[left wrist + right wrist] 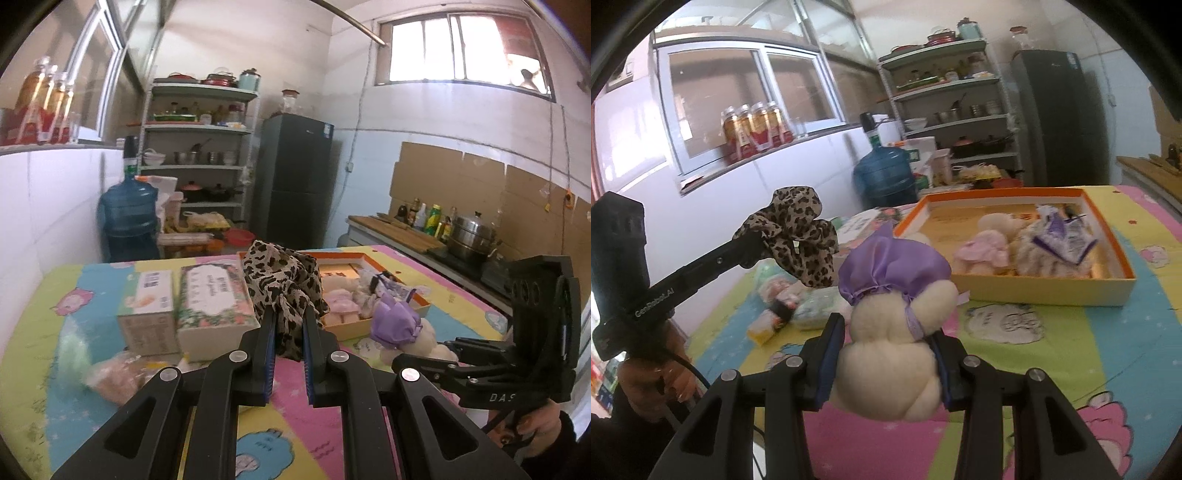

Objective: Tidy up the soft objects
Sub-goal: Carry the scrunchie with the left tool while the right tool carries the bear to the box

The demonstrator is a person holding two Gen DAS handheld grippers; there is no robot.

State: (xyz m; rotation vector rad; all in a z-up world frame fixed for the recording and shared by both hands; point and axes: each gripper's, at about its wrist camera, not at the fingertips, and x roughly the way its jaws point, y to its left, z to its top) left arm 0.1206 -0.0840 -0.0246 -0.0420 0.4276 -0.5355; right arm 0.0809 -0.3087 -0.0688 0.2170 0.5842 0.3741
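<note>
Left gripper [289, 325] clamps a leopard-print fabric scrunchie [284, 284] aloft; right gripper [886, 354] squeezes a cream plush doll with purple satin bonnet [892, 332], long axis upright, bonnet uppermost. Both are above the mat, short of the orange-rimmed cardboard box [1123, 251], which already holds several soft toys; packets remain outside.

R jaws gripping cream plush doll [886, 354], orange box [1123, 258]

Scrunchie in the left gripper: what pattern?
Leopard print, dark spots on tan; the scrunchie shows best in the right wrist view, pinched by the left gripper.
</note>
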